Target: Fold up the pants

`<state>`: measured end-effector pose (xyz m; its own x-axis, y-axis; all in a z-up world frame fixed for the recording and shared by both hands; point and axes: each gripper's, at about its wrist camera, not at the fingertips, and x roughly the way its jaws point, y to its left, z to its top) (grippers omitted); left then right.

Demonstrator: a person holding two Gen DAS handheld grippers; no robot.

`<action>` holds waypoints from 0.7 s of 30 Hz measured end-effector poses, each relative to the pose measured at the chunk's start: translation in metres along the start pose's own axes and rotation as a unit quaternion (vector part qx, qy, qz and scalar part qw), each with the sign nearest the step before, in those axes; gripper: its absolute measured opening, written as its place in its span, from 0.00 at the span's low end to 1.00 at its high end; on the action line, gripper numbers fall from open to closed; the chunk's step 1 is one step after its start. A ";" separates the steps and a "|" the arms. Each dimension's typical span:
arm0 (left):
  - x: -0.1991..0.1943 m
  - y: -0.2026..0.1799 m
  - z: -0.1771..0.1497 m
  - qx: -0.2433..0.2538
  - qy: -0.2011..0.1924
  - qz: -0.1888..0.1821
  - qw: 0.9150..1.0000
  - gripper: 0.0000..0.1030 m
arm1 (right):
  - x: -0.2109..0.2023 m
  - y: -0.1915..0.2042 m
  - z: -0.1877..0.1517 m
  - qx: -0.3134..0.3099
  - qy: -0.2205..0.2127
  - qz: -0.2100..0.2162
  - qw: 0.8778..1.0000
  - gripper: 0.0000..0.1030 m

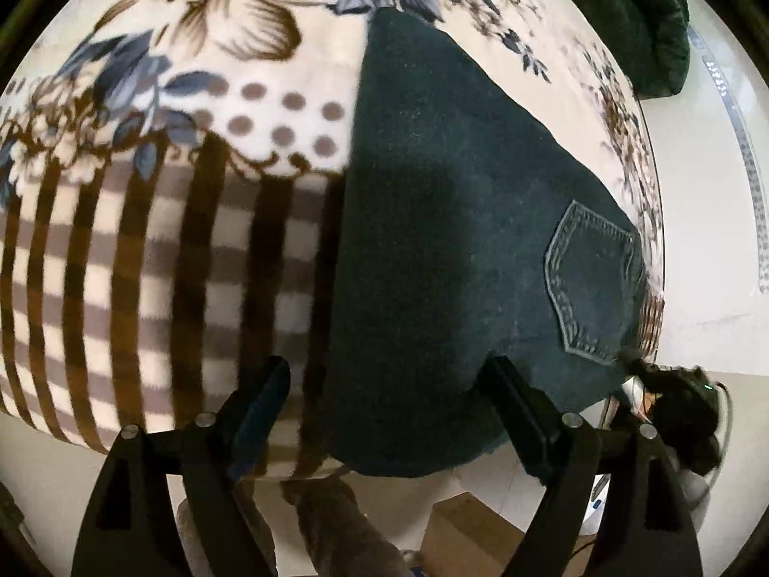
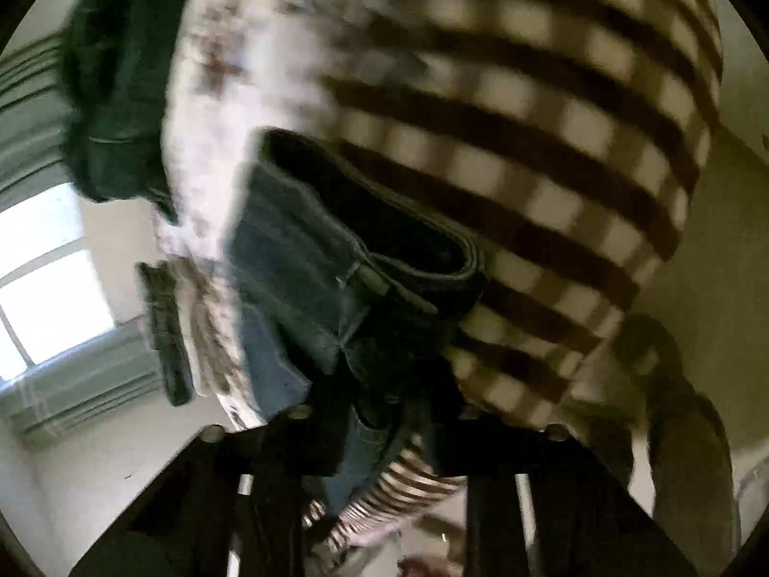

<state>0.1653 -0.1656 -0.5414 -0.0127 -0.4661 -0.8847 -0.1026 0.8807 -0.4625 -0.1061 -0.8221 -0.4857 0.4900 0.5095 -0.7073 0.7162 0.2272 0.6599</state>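
Observation:
Dark blue jeans (image 1: 456, 221) lie flat on a patterned blanket (image 1: 144, 264), with a back pocket (image 1: 591, 283) near the right edge. My left gripper (image 1: 384, 389) hovers open over the near end of the jeans, one finger over the blanket and the other over the denim, nothing pinched. My right gripper (image 1: 634, 365) sits at the jeans' edge just below the pocket. The right wrist view is blurred; there the waistband (image 2: 384, 245) curls up, and my right gripper (image 2: 379, 432) is shut on a bunch of denim.
A dark green garment (image 1: 625, 14) lies at the blanket's far corner, also in the right wrist view (image 2: 115, 96). The blanket's edge drops to a pale floor (image 1: 711, 288). A cardboard box (image 1: 471, 529) and a person's leg (image 1: 336, 524) are below. A window (image 2: 43, 283) glows at left.

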 end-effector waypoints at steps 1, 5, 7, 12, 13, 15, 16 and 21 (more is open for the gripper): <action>0.000 0.002 0.000 -0.002 0.002 -0.002 1.000 0.83 | -0.005 0.011 -0.003 -0.024 -0.008 0.019 0.999 0.20; 0.003 0.005 0.000 -0.004 0.008 -0.012 1.000 0.83 | 0.001 0.010 -0.004 -0.062 0.001 -0.038 0.997 0.19; 0.005 0.006 -0.001 -0.007 0.015 -0.013 1.000 0.83 | 0.017 -0.009 0.003 -0.041 0.026 -0.067 0.997 0.21; -0.001 0.010 0.000 -0.022 0.000 -0.038 0.999 0.83 | 0.014 0.004 -0.008 -0.072 0.018 0.008 0.997 0.78; -0.003 0.011 0.001 -0.023 -0.007 -0.041 0.999 0.88 | 0.020 0.005 -0.011 -0.076 0.016 0.008 0.997 0.84; -0.002 0.013 0.008 -0.027 -0.015 -0.059 0.998 0.95 | 0.039 0.006 -0.018 -0.076 0.035 0.009 0.997 0.85; 0.000 0.013 0.013 -0.030 -0.024 -0.066 0.997 0.95 | 0.050 0.004 -0.023 -0.070 0.047 0.011 0.996 0.85; 0.020 0.014 0.035 -0.030 -0.024 -0.061 0.997 0.95 | 0.099 0.008 -0.031 -0.064 0.056 0.047 0.995 0.86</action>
<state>0.1986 -0.1592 -0.5673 0.0506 -0.5636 -0.8245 -0.1606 0.8103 -0.5637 -0.0670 -0.7444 -0.5420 0.4891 0.6208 -0.6127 0.5963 0.2748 0.7543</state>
